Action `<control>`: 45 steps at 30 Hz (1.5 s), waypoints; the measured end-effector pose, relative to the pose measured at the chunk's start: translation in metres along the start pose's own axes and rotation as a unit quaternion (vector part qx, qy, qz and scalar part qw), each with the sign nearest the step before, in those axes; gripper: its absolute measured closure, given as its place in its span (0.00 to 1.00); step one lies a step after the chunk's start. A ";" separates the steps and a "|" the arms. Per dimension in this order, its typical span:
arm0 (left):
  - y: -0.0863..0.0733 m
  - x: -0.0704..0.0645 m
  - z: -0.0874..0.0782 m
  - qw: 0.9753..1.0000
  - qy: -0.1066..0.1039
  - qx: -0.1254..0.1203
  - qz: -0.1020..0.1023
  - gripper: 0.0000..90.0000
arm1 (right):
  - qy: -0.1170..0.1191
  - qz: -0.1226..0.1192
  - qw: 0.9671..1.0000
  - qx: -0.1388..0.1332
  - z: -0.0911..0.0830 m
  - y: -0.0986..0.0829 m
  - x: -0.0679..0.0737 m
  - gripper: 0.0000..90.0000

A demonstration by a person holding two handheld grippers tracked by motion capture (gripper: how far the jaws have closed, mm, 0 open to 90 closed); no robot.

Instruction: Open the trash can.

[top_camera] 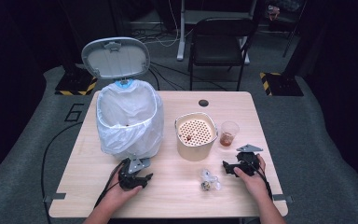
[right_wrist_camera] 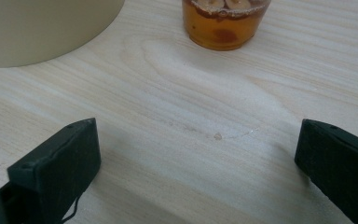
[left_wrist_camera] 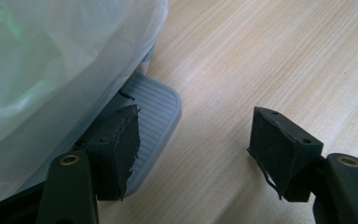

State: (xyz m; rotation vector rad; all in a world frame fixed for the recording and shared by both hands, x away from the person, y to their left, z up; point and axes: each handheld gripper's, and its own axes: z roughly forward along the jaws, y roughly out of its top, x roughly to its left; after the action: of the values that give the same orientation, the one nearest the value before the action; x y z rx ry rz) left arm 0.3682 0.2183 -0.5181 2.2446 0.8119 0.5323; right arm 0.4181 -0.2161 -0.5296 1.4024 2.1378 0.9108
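Note:
A pedal bin (top_camera: 128,116) lined with a clear bag stands at the table's left, its grey lid (top_camera: 115,57) raised. My left gripper (top_camera: 142,179) rests open on the table just in front of it; in the left gripper view its left fingertip (left_wrist_camera: 123,147) lies over the bin's grey ribbed pedal (left_wrist_camera: 156,105), with the bag (left_wrist_camera: 51,70) close beside. My right gripper (top_camera: 230,167) rests open at the right, empty. A cream pot (top_camera: 196,135) with a perforated insert and a clear cup (top_camera: 228,133) of amber liquid (right_wrist_camera: 223,25) stand ahead of it.
A small crumpled clear wrapper (top_camera: 209,179) lies on the wood between the two grippers, near the front. A round cable hole (top_camera: 203,102) sits at the table's far edge. A black folding chair (top_camera: 219,42) stands beyond the table (top_camera: 177,196).

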 end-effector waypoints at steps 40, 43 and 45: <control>0.000 -0.001 0.000 1.000 0.003 0.003 0.001 0.37 | 0.070 0.002 0.997 -0.028 -0.072 0.006 0.012 0.15; 0.000 0.000 0.000 1.000 0.001 0.002 0.001 0.37 | 0.084 0.000 0.996 -0.039 -0.074 0.004 0.016 0.05; 0.001 0.000 0.000 1.000 0.003 0.003 -0.002 0.37 | 0.094 -0.011 0.995 -0.041 -0.075 0.005 0.021 0.03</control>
State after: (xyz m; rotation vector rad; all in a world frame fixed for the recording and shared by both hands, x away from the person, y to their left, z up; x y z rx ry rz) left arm 0.3682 0.2179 -0.5176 2.2480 0.8207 0.5348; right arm 0.3636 -0.2176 -0.4734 1.2967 2.2170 1.1488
